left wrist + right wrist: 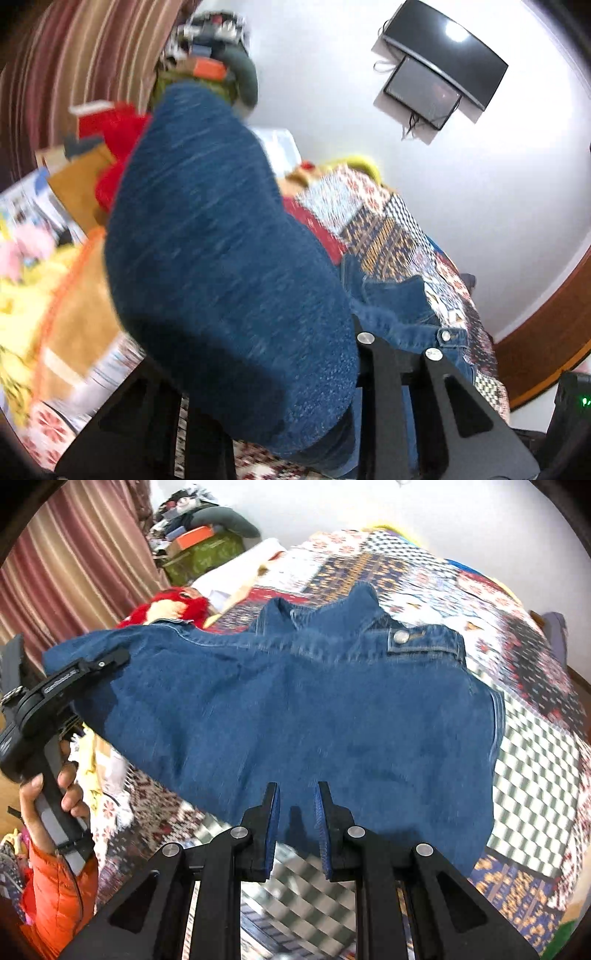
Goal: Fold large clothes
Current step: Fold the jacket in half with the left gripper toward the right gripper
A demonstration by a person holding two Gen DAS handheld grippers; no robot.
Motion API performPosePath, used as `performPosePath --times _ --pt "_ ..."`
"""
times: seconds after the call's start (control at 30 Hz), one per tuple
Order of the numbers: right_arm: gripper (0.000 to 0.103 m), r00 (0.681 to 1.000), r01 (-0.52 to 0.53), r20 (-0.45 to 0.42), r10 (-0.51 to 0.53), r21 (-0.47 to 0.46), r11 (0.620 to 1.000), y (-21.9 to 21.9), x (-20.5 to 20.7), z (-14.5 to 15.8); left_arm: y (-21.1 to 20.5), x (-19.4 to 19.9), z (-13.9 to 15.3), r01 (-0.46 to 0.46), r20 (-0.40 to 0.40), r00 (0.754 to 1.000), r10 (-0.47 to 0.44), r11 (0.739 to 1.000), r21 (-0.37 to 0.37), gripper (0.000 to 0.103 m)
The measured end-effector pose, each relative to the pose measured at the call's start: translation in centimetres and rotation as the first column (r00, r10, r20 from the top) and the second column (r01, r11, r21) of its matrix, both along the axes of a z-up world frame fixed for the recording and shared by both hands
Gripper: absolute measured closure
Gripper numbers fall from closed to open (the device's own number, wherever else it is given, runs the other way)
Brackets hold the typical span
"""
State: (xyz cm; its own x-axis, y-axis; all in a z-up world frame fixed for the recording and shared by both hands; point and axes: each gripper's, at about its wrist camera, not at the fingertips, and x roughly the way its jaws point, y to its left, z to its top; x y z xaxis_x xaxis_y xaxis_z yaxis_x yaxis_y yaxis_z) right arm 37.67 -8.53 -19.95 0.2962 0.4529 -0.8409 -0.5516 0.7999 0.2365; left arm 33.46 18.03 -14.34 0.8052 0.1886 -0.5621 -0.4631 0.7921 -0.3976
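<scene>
Denim jacket (314,709) was mid-fold on quilt (535,760): left gripper (79,672) clamped its left edge, lifted; right gripper (295,812) w/ fingers apart, empty; next probably carry edge across.

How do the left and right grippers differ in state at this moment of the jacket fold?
The left gripper is clamped on the denim jacket and lifts its edge off the patchwork quilt; the right gripper holds nothing. The left one's fingers are hidden by cloth in its own view, while the right one's blue-padded fingers stand apart over the jacket's near hem. Both are black two-finger tools.
</scene>
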Motion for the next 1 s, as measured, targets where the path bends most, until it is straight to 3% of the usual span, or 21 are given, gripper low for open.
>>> performPosePath --times 0.13,0.33,0.43,0.57,0.73,0.8,0.9,1.0 --pt "0.089 0.998 -0.054 -0.031 0.055 0.032 0.998 3.8 0.9 -0.9 0.1 -0.6 0.1 -0.004 -0.004 1.000 0.004 0.996 0.087 0.075" --pt "0.089 0.981 -0.123 -0.149 0.123 0.011 0.992 9.1 2.2 -5.7 -2.9 0.2 0.2 0.062 -0.027 0.998 -0.057 0.971 0.232 0.075" --pt "0.089 0.978 -0.118 -0.175 0.116 -0.004 0.993 9.8 2.8 -7.9 -5.1 1.7 0.0 0.111 -0.047 0.994 -0.101 0.951 0.287 0.075" --pt "0.089 0.972 -0.139 -0.186 0.141 0.025 0.990 9.4 3.2 -8.3 -7.4 3.2 0.4 0.164 -0.045 0.986 -0.158 0.932 0.322 0.075" --pt "0.089 0.947 -0.118 -0.288 0.141 0.096 0.988 6.2 3.8 -7.0 -10.6 4.7 2.0 0.241 -0.042 0.969 -0.242 0.903 0.355 0.075" --pt "0.089 0.959 -0.082 -0.260 0.112 0.121 0.989 3.7 3.8 -5.5 -12.2 5.4 2.5 0.272 -0.041 0.960 -0.276 0.889 0.368 0.076" --pt "0.089 0.986 -0.021 -0.163 0.034 0.079 0.997 -1.1 3.3 -3.2 -14.5 5.2 2.9 0.321 -0.041 0.942 -0.333 0.862 0.393 0.076" --pt "0.089 0.991 0.076 -0.116 -0.070 0.051 0.996 -6.5 2.8 -1.9 -17.9 5.6 2.9 0.384 -0.063 0.916 -0.396 0.819 0.427 0.076"
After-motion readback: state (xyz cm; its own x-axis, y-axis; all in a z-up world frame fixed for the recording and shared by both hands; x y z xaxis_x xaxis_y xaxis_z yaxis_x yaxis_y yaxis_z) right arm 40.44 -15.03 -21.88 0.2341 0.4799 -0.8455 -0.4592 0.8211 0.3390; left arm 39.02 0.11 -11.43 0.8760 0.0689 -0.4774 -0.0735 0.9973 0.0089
